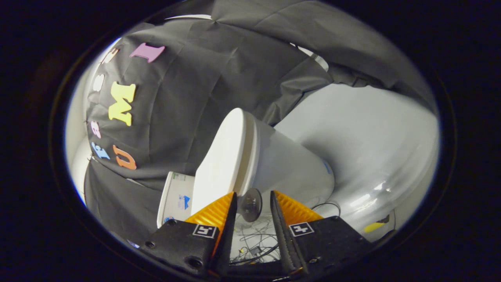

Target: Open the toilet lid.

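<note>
Two fingers (234, 203) straddle knob (250, 204); toilet lid (221, 164) closed.

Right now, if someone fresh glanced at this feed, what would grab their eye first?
The white toilet dominates, tilted in the gripper view, its lid down and facing the black cloth wall. Just ahead of the gripper, whose jaws stand open, a small round knob sits at the lid's edge, between the fingertips. Loose cables lie on the floor beneath.
</note>
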`<state>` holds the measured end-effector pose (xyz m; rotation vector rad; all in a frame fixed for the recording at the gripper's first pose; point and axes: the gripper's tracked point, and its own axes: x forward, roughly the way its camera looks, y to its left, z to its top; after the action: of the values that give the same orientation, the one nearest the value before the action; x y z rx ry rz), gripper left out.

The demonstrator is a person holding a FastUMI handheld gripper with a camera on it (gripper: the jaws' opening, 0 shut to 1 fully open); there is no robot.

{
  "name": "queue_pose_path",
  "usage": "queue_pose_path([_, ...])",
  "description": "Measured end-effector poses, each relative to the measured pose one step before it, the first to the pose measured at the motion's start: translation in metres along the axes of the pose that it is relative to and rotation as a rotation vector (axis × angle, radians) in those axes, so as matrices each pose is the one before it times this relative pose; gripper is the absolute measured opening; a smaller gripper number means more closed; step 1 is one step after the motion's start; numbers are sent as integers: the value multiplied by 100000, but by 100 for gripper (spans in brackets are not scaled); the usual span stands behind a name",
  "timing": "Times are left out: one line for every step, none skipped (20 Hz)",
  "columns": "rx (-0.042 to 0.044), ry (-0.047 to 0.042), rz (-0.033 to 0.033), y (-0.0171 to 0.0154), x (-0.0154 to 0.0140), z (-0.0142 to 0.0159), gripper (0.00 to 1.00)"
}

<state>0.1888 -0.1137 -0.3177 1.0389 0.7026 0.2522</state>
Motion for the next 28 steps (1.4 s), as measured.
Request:
queue_pose_path([709,-297,-454,-177,300,13,50])
queue_pose_path([1872,-862,604,187,-100,195,38])
queue_pose_path([2715,326,807,73,-210,220,27])
queue_pose_path([2461,1171,985,200,-113,-192,20])
queue_pose_path([2034,1370,751,39,-58,-71,17])
queue_pose_path([984,595,950,82,-48,40,14])
queue_pose_path([248,175,597,116,14,52,13])
queue_pose_path([146,-77,-59,88,10,64,10])
queue_pose_path([460,-191,-254,137,129,-36,8])
queue_pose_path([-58,100,-1011,106,-67,46,7])
queue_pose_path([-1140,-270,-1019,149,113,-36,7])
queue_pose_path([-1430,525,-1785,0,-239,-7,7])
queue_pose_path([-1028,-213,-2463,-15,-102,41,7])
queue_pose_path([-277,897,-2404,280,-224,91,7])
queue_pose_path([-357,-149,-2444,220,34,179,7])
queue_pose_path([-1974,-6,-1904,227,-58,-222,7])
queue_pose_path([-1125,-225,-1717,194,-40,-25,7])
queue_pose_path([-454,-637,-920,275,-235,200,6])
queue_pose_path([-30,-756,395,464,-313,194,7])
queue_pose_path([314,-861,387,376,-265,101,5])
queue_pose_path([215,-468,145,335,-284,46,5])
queue_pose_path([50,-298,-89,346,-153,-70,4])
queue_pose_path([-1295,-364,-476,342,-121,-86,4])
queue_pose_path([-1761,-528,-905,215,66,112,4])
queue_pose_path([-1483,-399,-873,395,-71,60,4])
queue_pose_path([-1511,-587,-715,527,-291,165,4])
queue_pose_path([-1920,-648,-663,572,-323,193,4])
queue_pose_path([-1845,-672,-13,673,-375,-46,4])
